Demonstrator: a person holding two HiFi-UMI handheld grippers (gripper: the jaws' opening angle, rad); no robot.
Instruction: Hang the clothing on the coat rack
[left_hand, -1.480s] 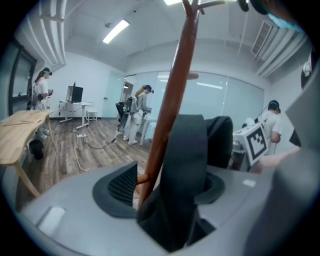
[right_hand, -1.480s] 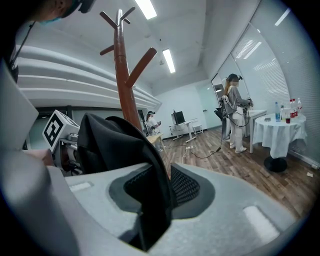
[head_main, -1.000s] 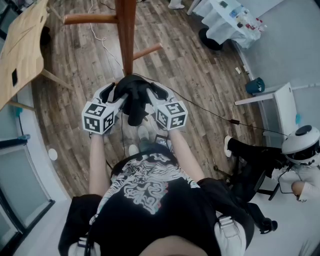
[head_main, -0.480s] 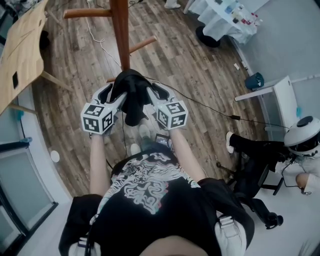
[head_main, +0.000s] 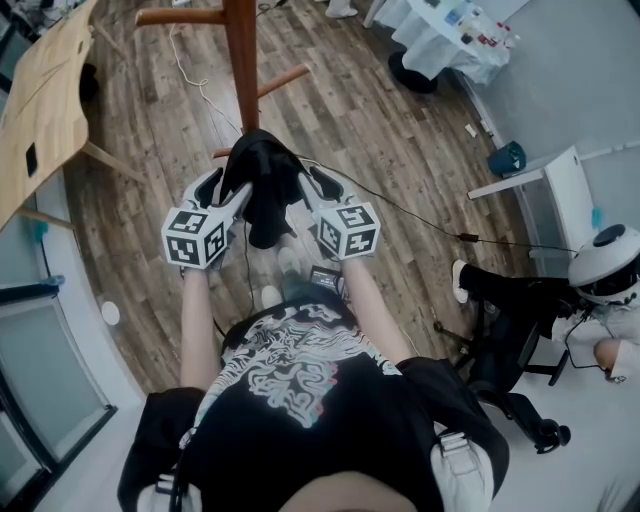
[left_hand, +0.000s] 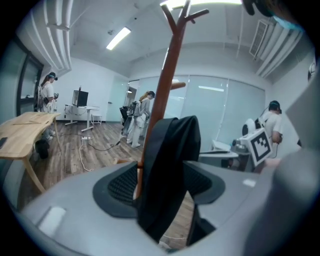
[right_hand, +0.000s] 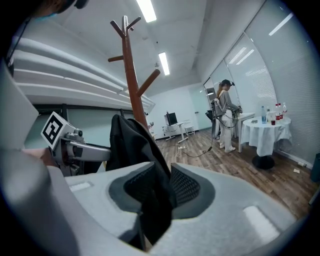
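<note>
Currently, the left gripper (head_main: 228, 192) and right gripper (head_main: 306, 190) are each pinching the black garment (head_main: 262, 190) tightly between their jaws, just beside the wooden coat rack (head_main: 242, 80)

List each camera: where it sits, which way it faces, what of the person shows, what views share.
Head view: on the head, looking steeply down at left claw and right claw, both shut on the black garment by the coat rack; forearms, torso show.
Left gripper view: on the left claw, facing the rack past its jaws; right claw's marker cube at right.
Right gripper view: on the right claw, facing the rack; left claw's marker cube at left.
Shared: garment and rack in all three.
</note>
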